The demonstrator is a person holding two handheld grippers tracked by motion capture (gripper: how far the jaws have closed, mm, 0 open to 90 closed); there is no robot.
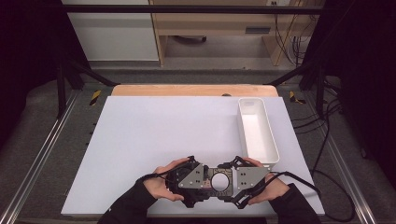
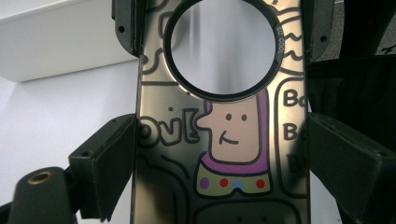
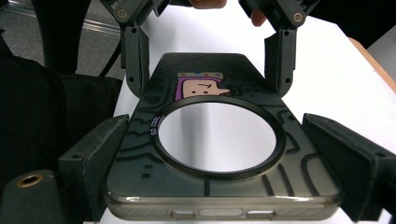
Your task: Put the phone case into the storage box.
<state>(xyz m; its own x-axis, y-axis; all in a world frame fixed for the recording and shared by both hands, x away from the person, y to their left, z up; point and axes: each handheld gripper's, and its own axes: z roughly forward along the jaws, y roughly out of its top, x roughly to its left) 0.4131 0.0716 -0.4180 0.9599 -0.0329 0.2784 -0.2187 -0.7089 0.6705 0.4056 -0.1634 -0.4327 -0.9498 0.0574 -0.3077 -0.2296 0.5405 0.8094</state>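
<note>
A smoky see-through phone case (image 1: 220, 190) with a black ring and a cartoon face hangs over the table's near edge, held between both grippers. My left gripper (image 1: 205, 181) is shut on one end of it and my right gripper (image 1: 233, 180) on the other. In the left gripper view the case (image 2: 233, 140) runs up between the jaws of the left gripper (image 2: 222, 154), which press on its long sides. In the right gripper view the right gripper (image 3: 219, 154) clamps the case (image 3: 201, 86) at its near end, and the left gripper's fingers (image 3: 135, 51) grip its far end.
A long white bin (image 1: 258, 128) stands at the right of the white table top (image 1: 154, 135), just beyond my right hand; its wall (image 2: 56, 42) shows in the left gripper view. A wooden edge (image 1: 194, 90) runs along the far side.
</note>
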